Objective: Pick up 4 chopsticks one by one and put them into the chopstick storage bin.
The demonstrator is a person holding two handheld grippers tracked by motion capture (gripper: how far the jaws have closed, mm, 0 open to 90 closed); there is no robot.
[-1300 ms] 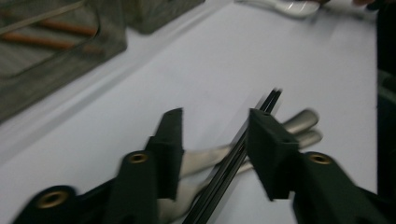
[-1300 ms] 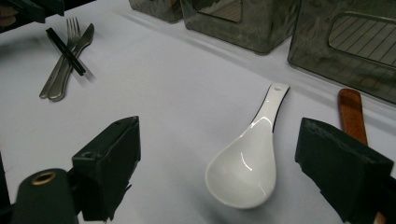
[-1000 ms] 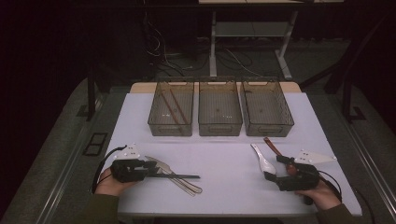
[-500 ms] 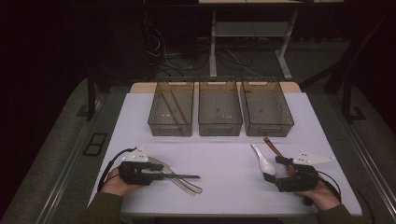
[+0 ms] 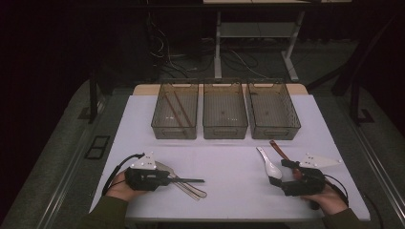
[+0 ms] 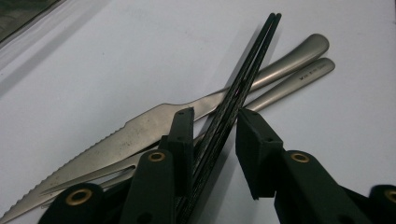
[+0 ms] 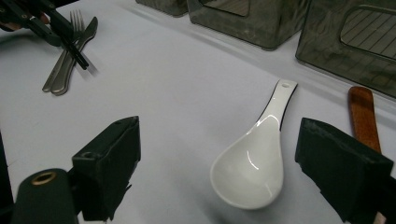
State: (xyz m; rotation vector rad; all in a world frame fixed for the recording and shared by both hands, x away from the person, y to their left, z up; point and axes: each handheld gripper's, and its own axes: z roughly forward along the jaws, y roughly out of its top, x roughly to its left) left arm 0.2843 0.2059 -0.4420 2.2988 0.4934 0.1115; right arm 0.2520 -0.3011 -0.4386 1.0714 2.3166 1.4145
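Left gripper (image 6: 212,123): closing on pair of thin black chopsticks (image 6: 236,93), pads not yet pressing. Right gripper (image 7: 219,163): released wide around glossy white ceramic spoon (image 7: 254,158).

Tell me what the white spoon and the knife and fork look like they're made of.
White spoon: probably glazed ceramic, going by its glossy surface with sharp highlights. Knife and fork: brushed metal, likely stainless steel, with a dull grey sheen; the knife's edge is serrated.

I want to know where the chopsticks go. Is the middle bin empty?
Empty. The high view shows only bare mesh floor in the middle bin; brown sticks lie in the left bin.
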